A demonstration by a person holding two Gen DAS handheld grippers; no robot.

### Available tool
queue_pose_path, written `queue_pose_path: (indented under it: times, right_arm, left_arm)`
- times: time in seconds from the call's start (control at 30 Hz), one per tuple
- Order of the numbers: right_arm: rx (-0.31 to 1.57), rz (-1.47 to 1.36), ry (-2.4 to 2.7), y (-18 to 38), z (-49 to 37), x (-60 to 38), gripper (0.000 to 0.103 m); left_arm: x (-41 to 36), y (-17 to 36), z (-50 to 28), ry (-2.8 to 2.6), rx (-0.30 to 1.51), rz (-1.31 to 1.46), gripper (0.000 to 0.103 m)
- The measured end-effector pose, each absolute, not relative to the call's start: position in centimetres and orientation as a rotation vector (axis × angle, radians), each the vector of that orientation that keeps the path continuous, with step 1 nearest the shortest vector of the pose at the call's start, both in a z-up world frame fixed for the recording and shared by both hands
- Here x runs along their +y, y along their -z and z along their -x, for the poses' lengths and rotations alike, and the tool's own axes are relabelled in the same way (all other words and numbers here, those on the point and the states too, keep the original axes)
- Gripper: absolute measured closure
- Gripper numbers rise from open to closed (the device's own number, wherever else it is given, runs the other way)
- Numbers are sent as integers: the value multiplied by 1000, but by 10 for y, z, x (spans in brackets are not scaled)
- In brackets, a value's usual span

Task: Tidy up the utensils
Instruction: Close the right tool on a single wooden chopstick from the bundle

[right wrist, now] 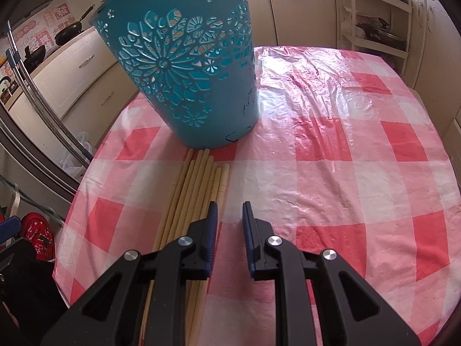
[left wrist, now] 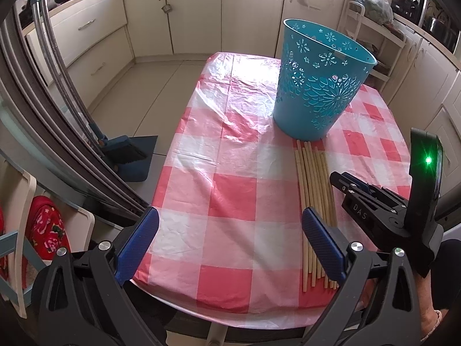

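Chopsticks (right wrist: 198, 190) lay partly hidden under our right gripper (right wrist: 229, 210), its jaws narrowly apart, gripping nothing. Our left gripper (left wrist: 230, 227) hovered wide open, empty; the teal basket (right wrist: 184, 66) had its top cut off.

Two fisheye wrist views look steeply down over a checked table (left wrist: 230, 190). Both share the teal basket (left wrist: 319, 86) and wooden sticks (left wrist: 314, 190). The right view sits nearer, with the basket at its upper left.

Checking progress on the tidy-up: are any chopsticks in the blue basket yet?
No: the chopsticks all lie on the tablecloth before the blue basket.
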State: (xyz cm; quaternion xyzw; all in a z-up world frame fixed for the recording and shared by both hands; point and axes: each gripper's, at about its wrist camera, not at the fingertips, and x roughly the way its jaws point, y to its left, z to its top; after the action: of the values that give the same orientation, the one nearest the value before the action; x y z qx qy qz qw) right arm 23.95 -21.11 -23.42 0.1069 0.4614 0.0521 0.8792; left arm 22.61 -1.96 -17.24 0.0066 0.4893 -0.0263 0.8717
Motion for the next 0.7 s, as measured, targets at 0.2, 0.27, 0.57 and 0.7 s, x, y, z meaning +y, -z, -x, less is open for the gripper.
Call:
queue_pose_path:
  times: [0.2,0.27,0.57,0.7]
  right_arm:
    - [959,-185,-112,236,-239,-206,85]
    - [962,-158,-111,235,-240,-204,91]
    - [1042,-28,-170,233,-230,-229,97]
    - [1027,-88,-176,235,-224,-240,97]
  left_arm:
    - [-22,173,-227,54,1025,-17,8]
    - [-22,173,-227,54,1027,-16,8]
    - [-43,200,-263,60,1088,-7,8]
    - [-64,216,-278,64,1097,-57,8]
